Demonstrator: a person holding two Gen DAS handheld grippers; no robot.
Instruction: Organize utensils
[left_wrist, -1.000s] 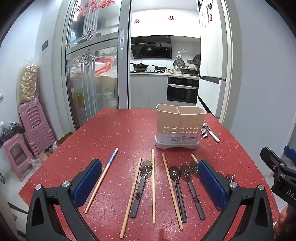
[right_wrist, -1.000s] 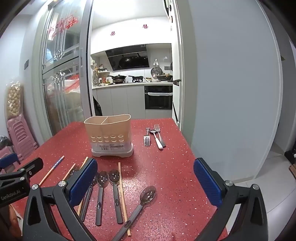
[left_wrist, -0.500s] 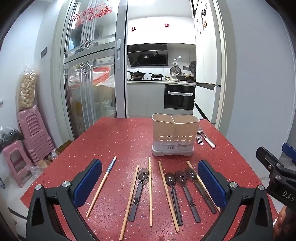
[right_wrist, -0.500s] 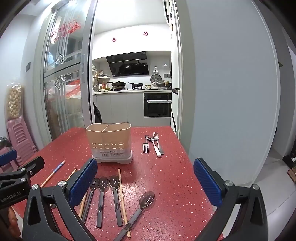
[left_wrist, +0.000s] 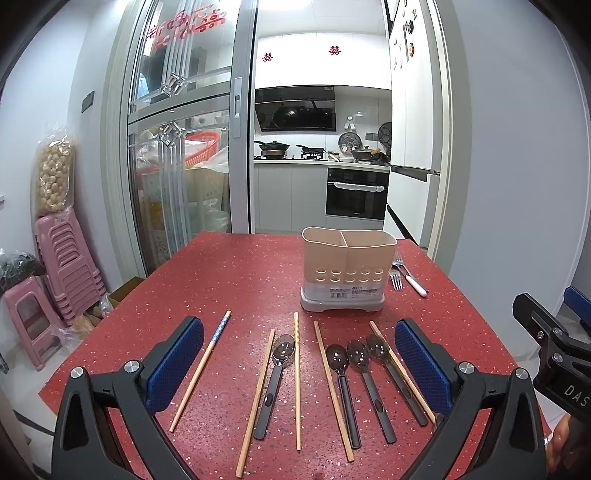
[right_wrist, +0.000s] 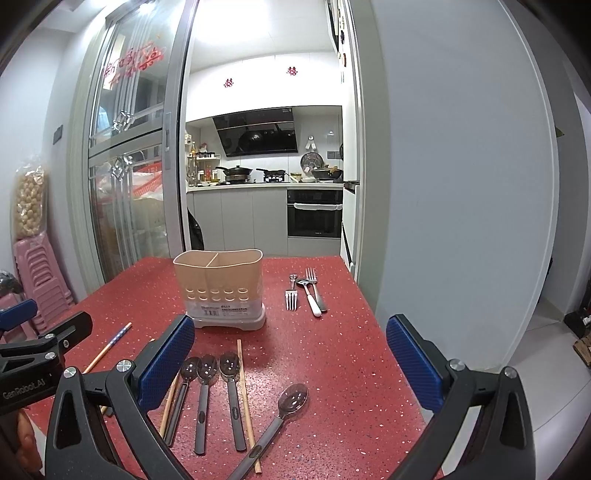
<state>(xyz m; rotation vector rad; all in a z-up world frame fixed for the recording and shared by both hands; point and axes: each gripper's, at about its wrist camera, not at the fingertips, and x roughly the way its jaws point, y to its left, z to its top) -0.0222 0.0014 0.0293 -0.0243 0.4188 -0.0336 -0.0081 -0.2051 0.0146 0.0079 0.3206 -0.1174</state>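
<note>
A beige two-compartment utensil holder (left_wrist: 349, 269) stands empty toward the far side of the red table (left_wrist: 229, 280). In front of it lie several wooden chopsticks (left_wrist: 296, 380), one blue-tipped chopstick (left_wrist: 218, 334) and several dark-handled spoons (left_wrist: 341, 384). My left gripper (left_wrist: 298, 328) hovers open above this row, holding nothing. In the right wrist view the holder (right_wrist: 221, 288) is ahead to the left, with three spoons (right_wrist: 207, 369) side by side and one slanted spoon (right_wrist: 291, 397). My right gripper (right_wrist: 291, 322) is open and holds nothing. Forks and a white-handled spoon (right_wrist: 306, 291) lie to the right of the holder.
Stacked pink stools (left_wrist: 55, 266) stand on the floor to the left of the table. A glass sliding door (left_wrist: 177, 177) and an open kitchen doorway lie beyond the far edge. A grey wall (right_wrist: 461, 184) runs close along the table's right side.
Both grippers have tilted up and drawn back a little, so the table and holder sit lower in each view. The utensils lie where they were.
</note>
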